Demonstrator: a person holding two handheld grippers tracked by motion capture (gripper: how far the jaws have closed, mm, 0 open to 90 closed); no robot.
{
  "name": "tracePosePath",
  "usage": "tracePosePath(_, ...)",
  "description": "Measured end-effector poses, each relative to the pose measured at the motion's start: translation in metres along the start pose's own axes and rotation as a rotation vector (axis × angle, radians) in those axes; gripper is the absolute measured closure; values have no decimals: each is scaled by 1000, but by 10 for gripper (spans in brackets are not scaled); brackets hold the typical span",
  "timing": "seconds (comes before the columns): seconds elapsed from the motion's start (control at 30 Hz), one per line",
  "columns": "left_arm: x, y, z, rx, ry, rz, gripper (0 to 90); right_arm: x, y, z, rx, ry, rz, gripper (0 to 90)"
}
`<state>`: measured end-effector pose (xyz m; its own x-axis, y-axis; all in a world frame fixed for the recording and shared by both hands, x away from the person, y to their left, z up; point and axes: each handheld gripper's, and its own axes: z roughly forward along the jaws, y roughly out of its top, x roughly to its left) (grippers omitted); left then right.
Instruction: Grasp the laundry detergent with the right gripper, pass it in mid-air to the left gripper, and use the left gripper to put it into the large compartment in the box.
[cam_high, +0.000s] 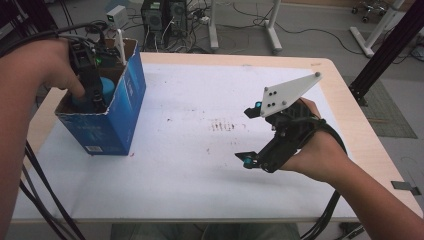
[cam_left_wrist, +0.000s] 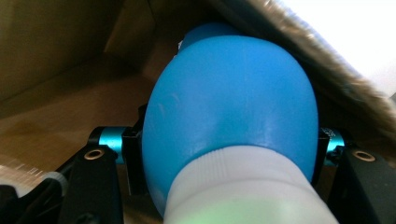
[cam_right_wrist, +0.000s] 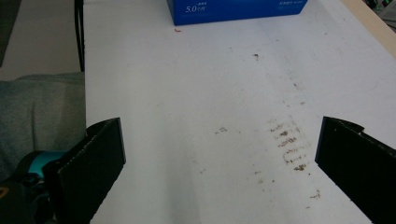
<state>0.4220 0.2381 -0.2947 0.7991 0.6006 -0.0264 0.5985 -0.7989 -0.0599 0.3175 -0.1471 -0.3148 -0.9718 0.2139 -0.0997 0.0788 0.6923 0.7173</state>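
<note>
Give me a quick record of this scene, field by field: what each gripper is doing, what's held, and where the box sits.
left gripper: lowered into the box, shut on the bottle
held item: blue bottle with white cap
box: blue cardboard box, open top, at the table's left edge
right gripper: open, holding nothing, above the table
table: white, with brown smudges

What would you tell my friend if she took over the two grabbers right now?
Left gripper: down inside the blue cardboard box, jaws shut on the blue bottle, which has a white cap.
Right gripper: open, holding nothing, over the white table near some brown specks.
Things: the bottle is within the box's walls, at the table's left end; whether it rests on the bottom cannot be told.
Done: the bottle is in the box.
Left: probably let go of the bottle and lift the left gripper out without snagging the box's flaps.
</note>
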Motion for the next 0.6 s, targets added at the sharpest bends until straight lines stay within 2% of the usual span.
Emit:
tracePosePath(0.03,1,0,0,-20,0,-4,378,0,0,0,2,1,-1,7)
tracePosePath(0.3,4,0,-1,-33,-6,-7,373,1,2,2,7,3,-1,7)
tracePosePath(0.4,3,0,-4,-50,6,-17,322,2,2,3,5,4,-3,7)
tracePosePath(0.5,2,0,-10,-43,27,-24,269,1,2,1,-2,0,1,7)
tracePosePath(0.6,2,0,-15,-34,24,-28,260,1,2,0,-6,0,2,7)
